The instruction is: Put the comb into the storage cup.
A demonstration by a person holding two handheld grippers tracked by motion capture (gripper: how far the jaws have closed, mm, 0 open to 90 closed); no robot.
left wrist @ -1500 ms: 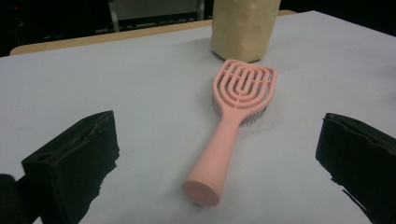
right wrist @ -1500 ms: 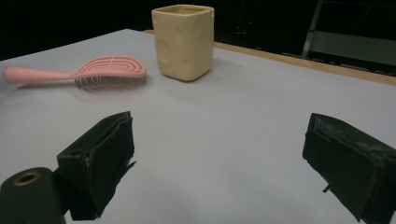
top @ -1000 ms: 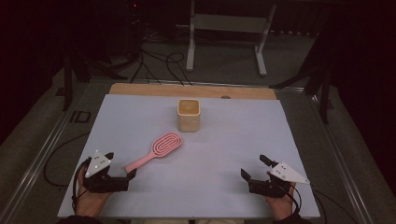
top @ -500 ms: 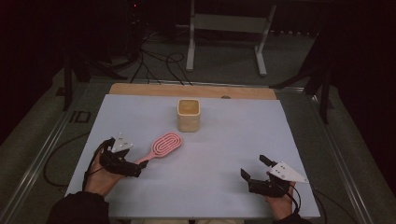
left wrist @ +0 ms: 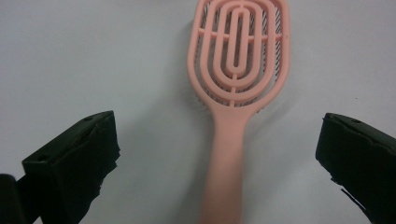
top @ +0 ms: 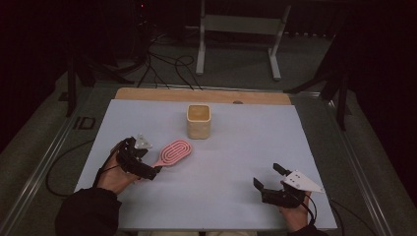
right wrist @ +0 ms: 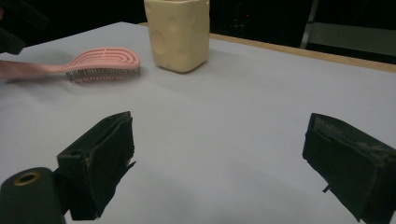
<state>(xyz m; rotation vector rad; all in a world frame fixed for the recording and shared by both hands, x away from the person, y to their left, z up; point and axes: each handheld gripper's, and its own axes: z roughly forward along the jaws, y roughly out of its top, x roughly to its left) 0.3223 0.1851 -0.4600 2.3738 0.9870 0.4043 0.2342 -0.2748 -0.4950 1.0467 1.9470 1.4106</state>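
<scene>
A pink hairbrush (top: 172,153) lies bristles down on the pale table (top: 246,147), its handle pointing to the near left. My left gripper (top: 147,169) hovers open over that handle; in the left gripper view the hairbrush handle (left wrist: 226,158) runs between the two wide-apart jaws, untouched by either. A cream square cup (top: 198,121) stands upright just beyond the brush head. Near the front right edge my right gripper (top: 268,176) rests open with nothing between its jaws; its view shows the hairbrush (right wrist: 100,62) and the cup (right wrist: 177,32) farther off.
A wooden strip (top: 201,95) borders the table's far edge. Beyond it stand a metal stand (top: 236,34) and cables on a dark floor. Bare tabletop spreads right of the cup and between the two grippers.
My left gripper has moved forward and right from the near left corner, coming over the brush handle. The right gripper, brush and cup have stayed put.
</scene>
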